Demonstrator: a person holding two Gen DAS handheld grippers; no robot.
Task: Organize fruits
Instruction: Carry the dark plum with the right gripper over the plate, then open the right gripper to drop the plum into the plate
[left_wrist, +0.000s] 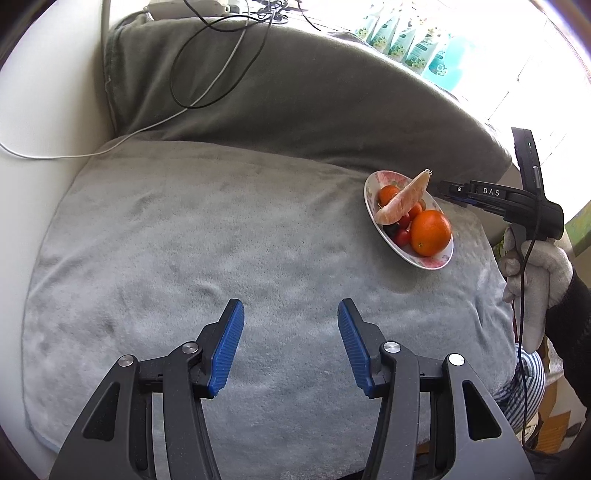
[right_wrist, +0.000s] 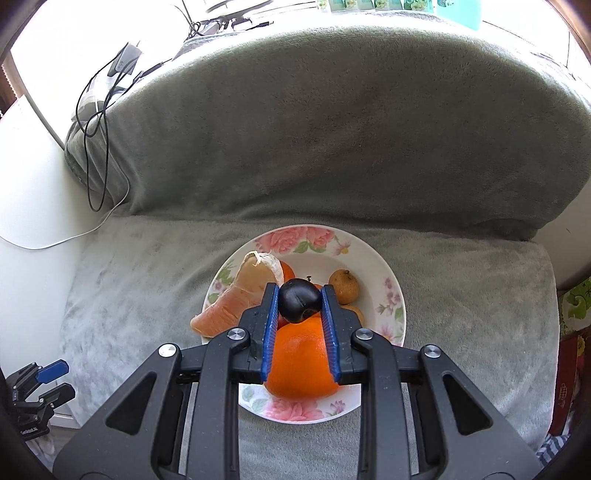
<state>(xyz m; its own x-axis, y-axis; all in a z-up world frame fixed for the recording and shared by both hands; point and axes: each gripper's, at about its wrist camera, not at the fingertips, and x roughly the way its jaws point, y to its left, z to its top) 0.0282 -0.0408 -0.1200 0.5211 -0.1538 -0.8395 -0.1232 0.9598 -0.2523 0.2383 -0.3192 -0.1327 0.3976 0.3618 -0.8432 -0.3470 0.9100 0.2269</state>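
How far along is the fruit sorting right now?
Nearly finished, it seems: the big orange, the peeled pomelo wedge and a small brown fruit lie in the floral plate. The right tool grips a dark round fruit above it, unreleased. The left tool is open, holding nothing.

Bare grey towel left of plate, cushion behind

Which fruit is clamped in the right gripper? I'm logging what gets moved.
The small dark, near-black fruit, pinched between the right gripper's blue pads above the floral plate. The large orange and pomelo wedge lie loose on it.
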